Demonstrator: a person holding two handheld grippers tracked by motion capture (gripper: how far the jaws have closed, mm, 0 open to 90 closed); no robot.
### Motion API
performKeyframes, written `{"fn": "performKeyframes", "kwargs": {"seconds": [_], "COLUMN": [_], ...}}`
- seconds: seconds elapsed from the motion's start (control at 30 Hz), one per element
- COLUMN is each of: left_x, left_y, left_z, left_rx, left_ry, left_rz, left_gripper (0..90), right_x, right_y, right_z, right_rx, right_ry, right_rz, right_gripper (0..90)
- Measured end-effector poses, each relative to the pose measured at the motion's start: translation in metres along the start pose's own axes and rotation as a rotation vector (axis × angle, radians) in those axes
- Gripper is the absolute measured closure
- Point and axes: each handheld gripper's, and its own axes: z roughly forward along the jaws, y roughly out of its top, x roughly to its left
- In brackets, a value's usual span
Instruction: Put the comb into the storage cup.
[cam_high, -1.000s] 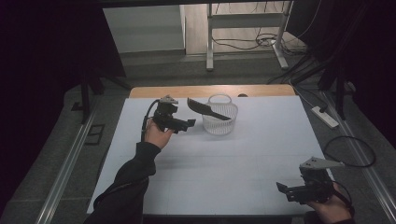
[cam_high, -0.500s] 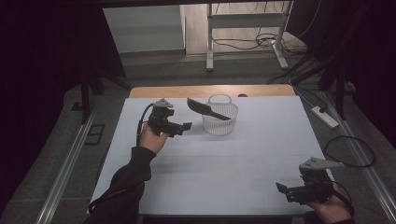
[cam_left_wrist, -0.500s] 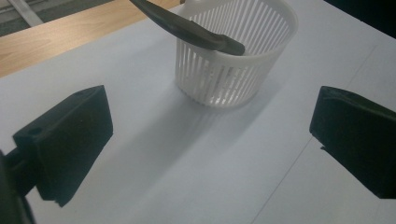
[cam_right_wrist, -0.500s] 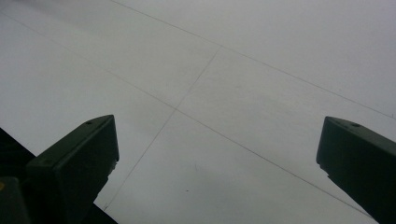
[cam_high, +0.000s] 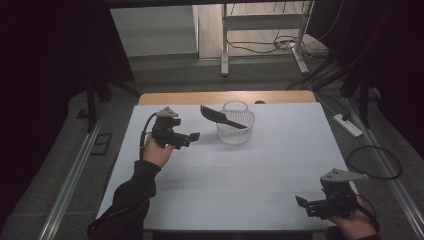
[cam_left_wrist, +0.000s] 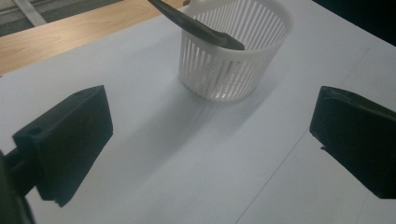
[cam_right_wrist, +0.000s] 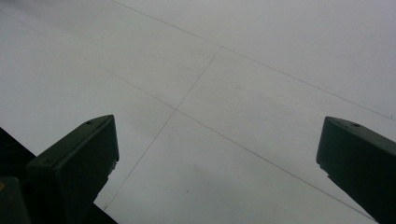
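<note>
High view: fixed, above the near table edge, looking forward and down, far enough to take in the whole white table (cam_high: 235, 185). Left gripper view: low, close, aimed at the white slotted basket (cam_left_wrist: 233, 56); the high view has the same basket (cam_high: 235, 125). Right gripper view: close, tilted down at bare tabletop well short of the basket.

The dark utensil (cam_left_wrist: 196, 28) leaves the left gripper view's top edge.
</note>
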Motion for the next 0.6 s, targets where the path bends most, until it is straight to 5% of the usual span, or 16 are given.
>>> {"fn": "performKeyframes", "kwargs": {"seconds": [0.6], "left_x": [-0.001], "left_y": [-0.01], "left_z": [-0.015], "left_rx": [-0.029], "left_ry": [-0.008], "left_rz": [-0.026], "left_gripper": [0.1], "right_x": [0.001], "right_y": [0.0], "right_z": [0.0], "right_rx": [0.0], "right_ry": [-0.001], "right_rz": [-0.004], "right_gripper": [0.0]}}
